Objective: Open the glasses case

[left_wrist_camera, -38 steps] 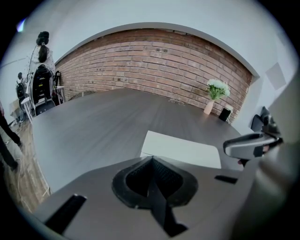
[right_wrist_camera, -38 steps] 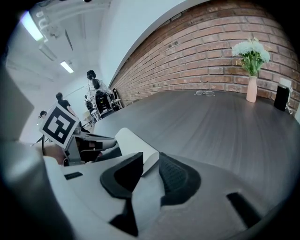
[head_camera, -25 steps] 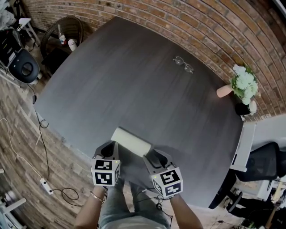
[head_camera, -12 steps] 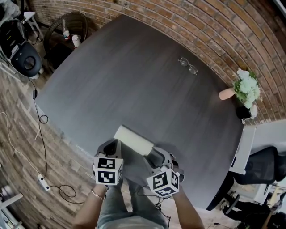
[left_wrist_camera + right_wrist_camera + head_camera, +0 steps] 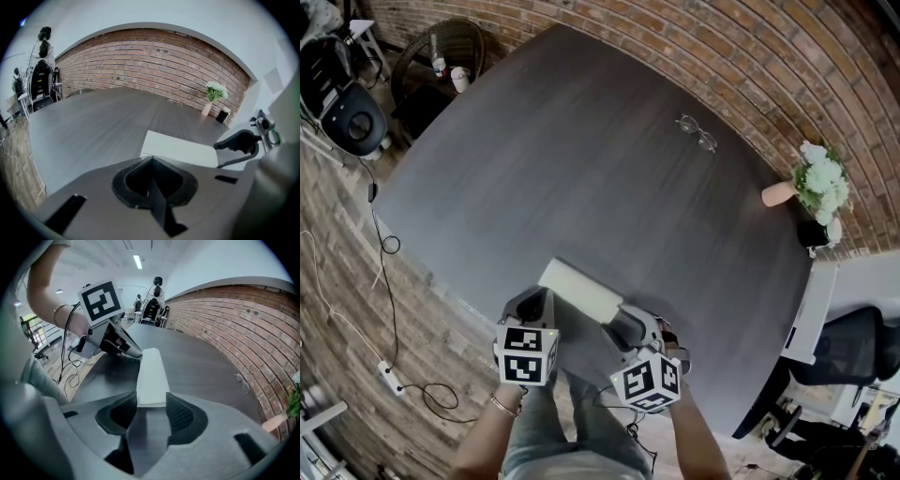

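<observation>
The white glasses case (image 5: 578,289) lies closed on the dark table (image 5: 581,159), close to its near edge. My left gripper (image 5: 534,302) is at the case's left end. In the left gripper view its jaws (image 5: 152,161) are shut, with the tips against the near corner of the case (image 5: 185,149) and nothing between the pads. My right gripper (image 5: 619,324) is at the case's right end. Its jaws (image 5: 151,397) are opening, and the end of the case (image 5: 151,376) lies between the pads, filling most of the gap.
A pair of glasses (image 5: 697,134) lies far off near the table's back edge. White flowers (image 5: 820,183) and a pink vase (image 5: 775,194) stand at the right rim. Beyond the left side are an office chair (image 5: 352,117) and a wicker basket (image 5: 441,56).
My right gripper has rolled about its own axis, its marker cube showing a different tilt, and stays at the case's right end. The left gripper and the case have not moved.
</observation>
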### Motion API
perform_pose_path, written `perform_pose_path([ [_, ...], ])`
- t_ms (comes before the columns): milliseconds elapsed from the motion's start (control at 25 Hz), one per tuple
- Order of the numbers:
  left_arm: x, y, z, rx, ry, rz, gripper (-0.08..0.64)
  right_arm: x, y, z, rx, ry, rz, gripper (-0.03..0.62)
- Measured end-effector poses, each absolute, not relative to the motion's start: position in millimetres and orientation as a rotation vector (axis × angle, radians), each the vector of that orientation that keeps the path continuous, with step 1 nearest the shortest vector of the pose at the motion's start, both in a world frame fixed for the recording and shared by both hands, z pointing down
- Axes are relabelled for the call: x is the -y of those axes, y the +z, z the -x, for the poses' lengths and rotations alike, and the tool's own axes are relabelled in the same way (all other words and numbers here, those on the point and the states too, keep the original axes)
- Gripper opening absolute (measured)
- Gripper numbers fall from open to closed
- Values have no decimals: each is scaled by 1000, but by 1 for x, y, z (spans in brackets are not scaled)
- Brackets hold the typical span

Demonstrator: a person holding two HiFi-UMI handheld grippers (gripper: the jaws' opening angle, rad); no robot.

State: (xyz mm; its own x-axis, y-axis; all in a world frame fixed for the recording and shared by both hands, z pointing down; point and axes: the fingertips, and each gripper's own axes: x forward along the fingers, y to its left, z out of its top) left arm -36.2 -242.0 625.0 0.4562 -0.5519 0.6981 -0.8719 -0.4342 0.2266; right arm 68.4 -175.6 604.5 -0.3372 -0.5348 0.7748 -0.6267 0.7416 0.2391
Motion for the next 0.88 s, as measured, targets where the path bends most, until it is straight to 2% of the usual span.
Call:
perform_pose_path([
  [680,243,624,35,1192,733,-2139,-5,173,608,-67,1937,-11,-840,209],
  [880,243,626,34,1184,736,-2135,-5,174,606,-69,1974,94,-824,198],
])
